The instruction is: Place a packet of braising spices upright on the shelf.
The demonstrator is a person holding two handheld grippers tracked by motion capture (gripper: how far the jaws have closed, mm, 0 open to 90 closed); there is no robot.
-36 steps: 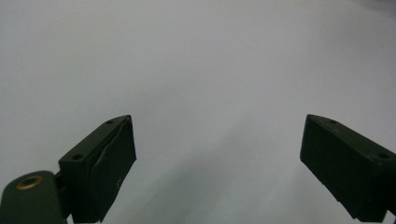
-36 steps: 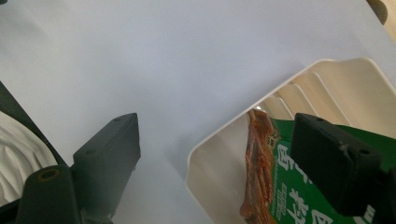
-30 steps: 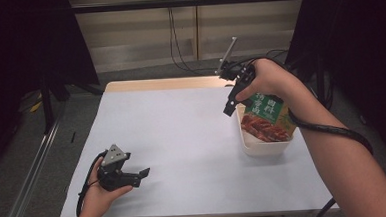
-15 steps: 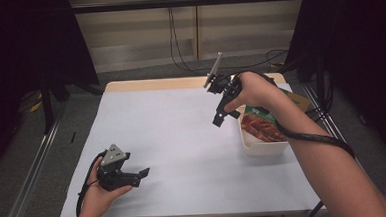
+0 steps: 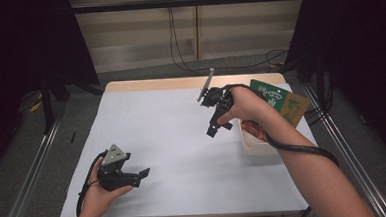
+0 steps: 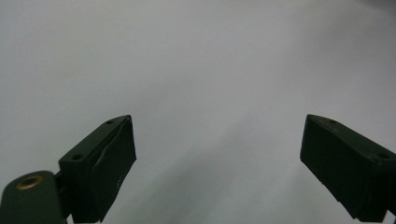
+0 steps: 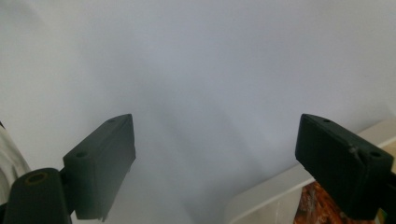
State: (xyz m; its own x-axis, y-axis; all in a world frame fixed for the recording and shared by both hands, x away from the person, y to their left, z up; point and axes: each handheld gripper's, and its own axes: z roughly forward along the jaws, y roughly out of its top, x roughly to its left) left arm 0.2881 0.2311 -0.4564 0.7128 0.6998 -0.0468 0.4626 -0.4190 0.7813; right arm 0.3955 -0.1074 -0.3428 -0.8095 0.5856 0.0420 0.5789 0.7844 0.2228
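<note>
Right gripper spread wide, empty, over tabletop just left of white tray holding green packet. Left gripper spread, empty, near front-left

The tabletop is plain white, with a pale wood strip along its far edge. Both grippers, left and right, are black; the left one carries a grey plate. The tub is white, its contents red-brown. The packet is green with white print and a tan-orange part.
</note>
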